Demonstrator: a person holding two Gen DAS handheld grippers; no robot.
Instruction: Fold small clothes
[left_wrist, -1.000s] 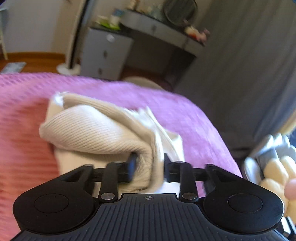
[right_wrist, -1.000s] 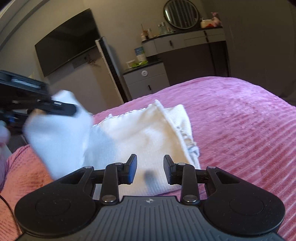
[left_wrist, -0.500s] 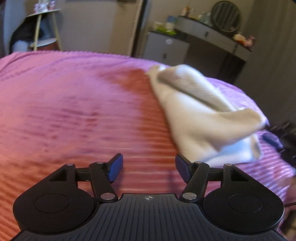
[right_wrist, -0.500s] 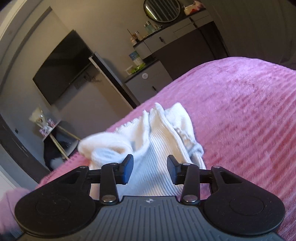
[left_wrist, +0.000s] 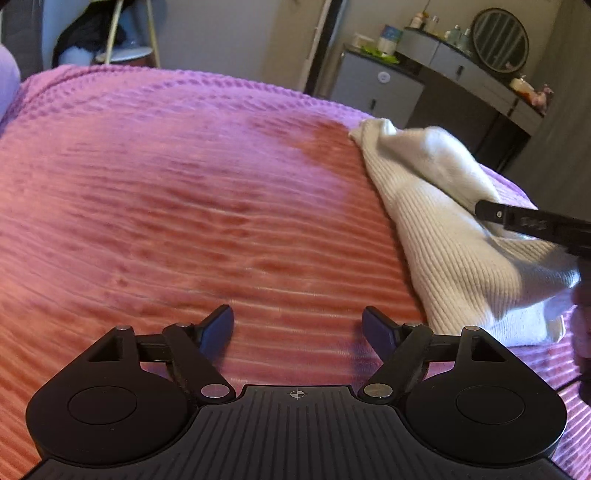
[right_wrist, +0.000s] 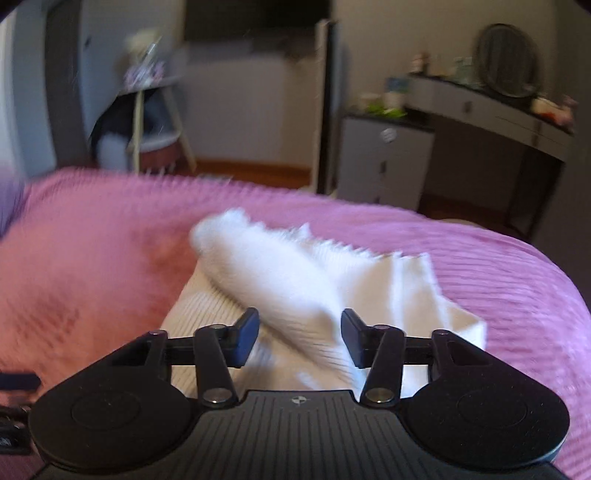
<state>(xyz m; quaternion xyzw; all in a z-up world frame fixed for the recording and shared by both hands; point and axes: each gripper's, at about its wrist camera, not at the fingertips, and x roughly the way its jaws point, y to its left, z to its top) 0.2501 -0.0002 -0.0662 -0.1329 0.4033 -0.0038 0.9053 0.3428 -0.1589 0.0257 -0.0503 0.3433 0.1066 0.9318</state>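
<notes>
Left wrist view: sharp, warm light patch on bed (left_wrist: 184, 203), fisheye-bent edges, dark corners. Right wrist view: motion-blurred throughout, room dim.

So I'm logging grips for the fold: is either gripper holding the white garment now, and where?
The left gripper holds nothing. The white garment lies between the right gripper jaws; a grip cannot be told.

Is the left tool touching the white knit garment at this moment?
Apart. In the left wrist view the left tool, its jaws just opened wide, has only pink bedspread between them; the white knit garment lies off to the right, clear of the fingertips.
</notes>
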